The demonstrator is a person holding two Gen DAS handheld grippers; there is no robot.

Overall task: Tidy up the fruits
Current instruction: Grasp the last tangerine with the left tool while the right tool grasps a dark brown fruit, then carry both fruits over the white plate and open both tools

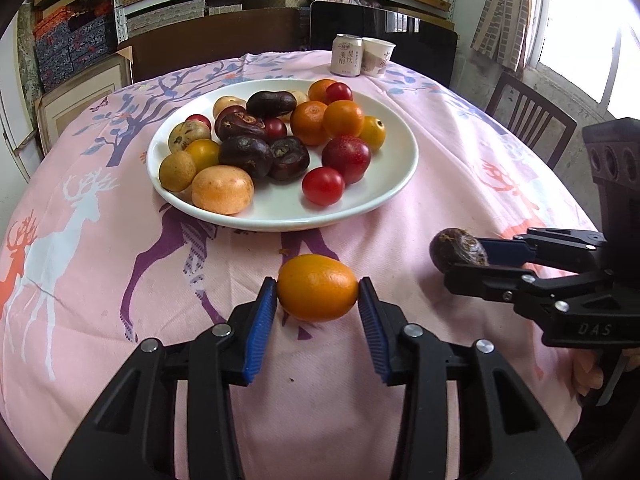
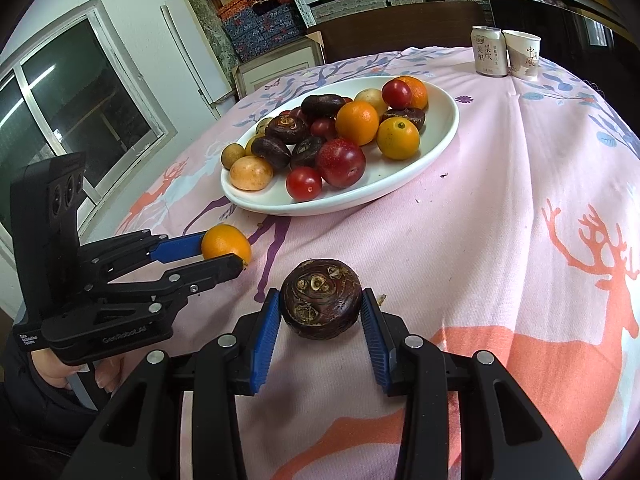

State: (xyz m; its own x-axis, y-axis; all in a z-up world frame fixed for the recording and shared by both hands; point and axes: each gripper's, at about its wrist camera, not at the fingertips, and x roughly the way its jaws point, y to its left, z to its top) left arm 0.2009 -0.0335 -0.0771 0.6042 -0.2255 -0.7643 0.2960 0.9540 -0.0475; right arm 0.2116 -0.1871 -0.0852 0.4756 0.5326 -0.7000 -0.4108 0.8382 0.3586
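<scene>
A white plate (image 1: 392, 184) in the middle of the table holds several fruits: oranges, red tomatoes, a red plum, dark water chestnuts and yellow-brown fruits. It also shows in the right wrist view (image 2: 440, 136). My left gripper (image 1: 318, 292) is shut on an orange kumquat (image 1: 318, 286) just in front of the plate, low over the cloth. My right gripper (image 2: 320, 312) is shut on a dark water chestnut (image 2: 320, 304), to the right of the left one. Each gripper shows in the other's view, the right gripper (image 1: 468, 256) and the left gripper (image 2: 228, 250).
The table wears a pink cloth with deer prints (image 1: 80, 240). A drink can (image 1: 346, 55) and a paper cup (image 1: 378, 56) stand at the far edge behind the plate. A wooden chair (image 1: 528, 116) stands at the right; shelves with boxes fill the back wall.
</scene>
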